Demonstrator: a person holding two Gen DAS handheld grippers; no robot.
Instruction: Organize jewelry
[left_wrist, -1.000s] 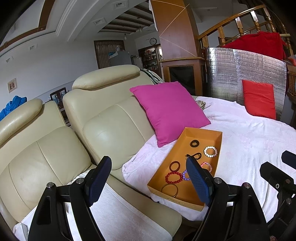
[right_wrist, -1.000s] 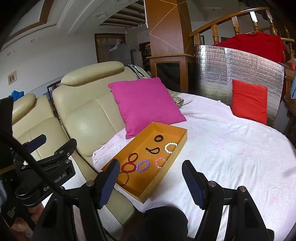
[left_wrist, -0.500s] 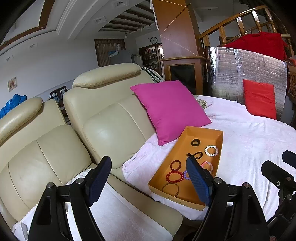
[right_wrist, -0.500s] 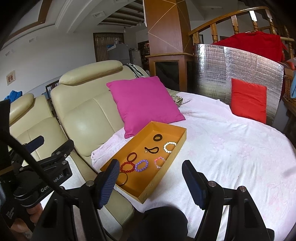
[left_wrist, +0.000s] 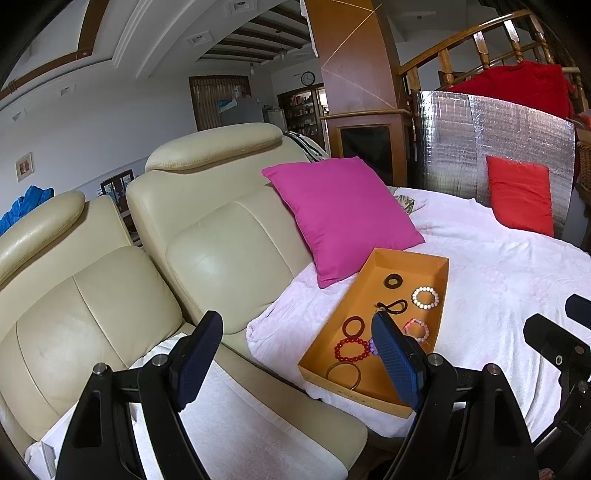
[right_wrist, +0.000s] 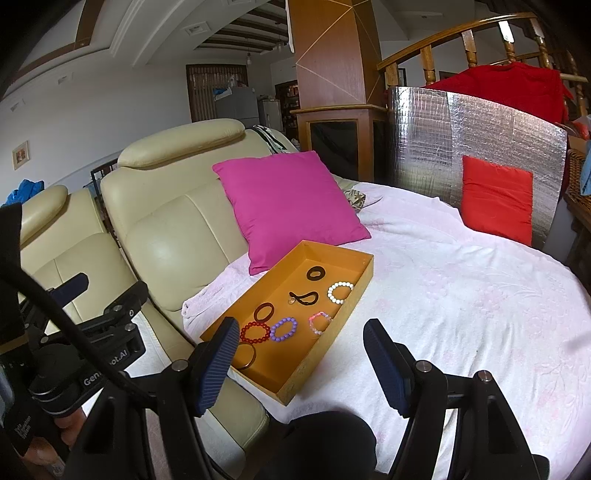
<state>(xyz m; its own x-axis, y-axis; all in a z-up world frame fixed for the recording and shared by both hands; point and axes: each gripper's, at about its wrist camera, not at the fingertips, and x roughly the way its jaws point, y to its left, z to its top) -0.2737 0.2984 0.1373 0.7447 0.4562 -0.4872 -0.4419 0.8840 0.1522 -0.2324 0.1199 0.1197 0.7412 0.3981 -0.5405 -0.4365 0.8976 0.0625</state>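
Note:
An orange tray (right_wrist: 354, 295) lies on a white-pink cloth at the sofa's edge; it also shows in the left wrist view (left_wrist: 443, 295). In it lie several bracelets and rings: a white bead bracelet (right_wrist: 340, 292), a purple one (right_wrist: 283, 328), a red one (right_wrist: 255, 332), a pink one (right_wrist: 320, 322), dark rings (right_wrist: 315, 273) and a thin bangle (right_wrist: 245, 356). My right gripper (right_wrist: 301, 363) is open and empty, just short of the tray's near end. My left gripper (left_wrist: 299, 360) is open and empty, left of the tray over the sofa seat.
A magenta pillow (right_wrist: 291, 203) leans on the cream sofa (right_wrist: 166, 236) behind the tray. A red pillow (right_wrist: 496, 199) rests against a silver foil board (right_wrist: 461, 129) at the back right. The cloth (right_wrist: 461, 302) spreads wide to the tray's right.
Both views have shifted slightly, with the tray a little nearer. Both grippers stay open; nothing in the tray moved.

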